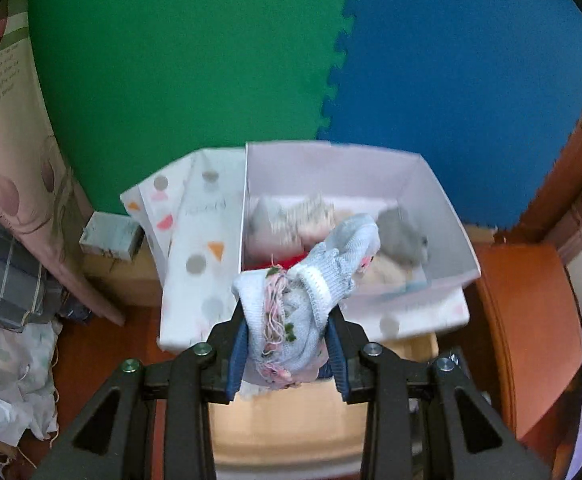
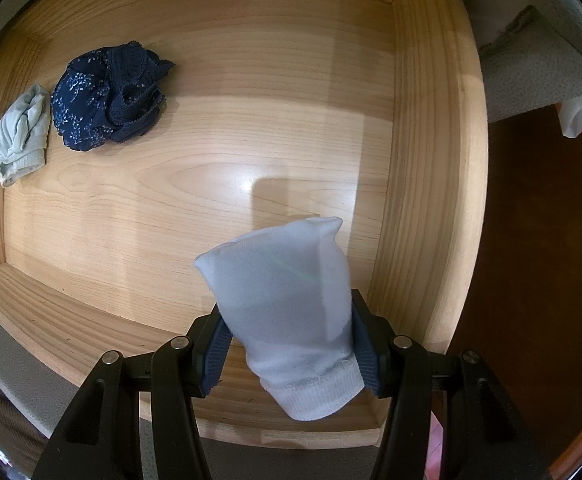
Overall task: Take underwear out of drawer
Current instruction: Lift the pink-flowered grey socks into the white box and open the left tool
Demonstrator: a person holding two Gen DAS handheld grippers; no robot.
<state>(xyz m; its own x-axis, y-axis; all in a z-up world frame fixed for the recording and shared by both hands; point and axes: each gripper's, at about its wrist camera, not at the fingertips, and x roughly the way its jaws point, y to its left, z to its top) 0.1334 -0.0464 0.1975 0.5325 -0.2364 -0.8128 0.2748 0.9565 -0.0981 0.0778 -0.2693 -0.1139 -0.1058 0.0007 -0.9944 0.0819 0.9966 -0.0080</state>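
Gripping a pale blue knitted garment (image 1: 311,300), your left gripper (image 1: 287,344) has its jaws closed narrow on the bunched fabric, with both blue pads pressed against it. Loose pink threads and small green stitches show on the part between the jaws, and the white-edged portion extends ahead of the fingertips. Beyond the jaws sits a white storage box (image 1: 443,216) with folded clothing inside. Its dotted lid (image 1: 199,248) stands just to the left of the jaws. Behind the box, a green foam mat (image 1: 179,60) and a blue foam mat (image 1: 471,80) interlock along a toothed seam. Patterned fabric (image 1: 7,140) lies well left of the jaws.

Your right gripper (image 2: 291,356) has its jaws set partly apart and closed on a light blue folded garment (image 2: 291,312). The pads contact both sides of it; the ribbed waistband sits at the base of the jaws and the rounded end projects ahead of the fingertips. Below and ahead of the jaws lies the wooden drawer (image 2: 423,160), seen from above. Two more garments rest on the drawer floor, well ahead and to the left of the jaws: navy floral underwear (image 2: 103,100) and, just beside it on the left, a pale green piece (image 2: 21,136). Whether those two touch cannot be determined. A grey textured surface (image 2: 539,64) lies to the right beyond the drawer wall.
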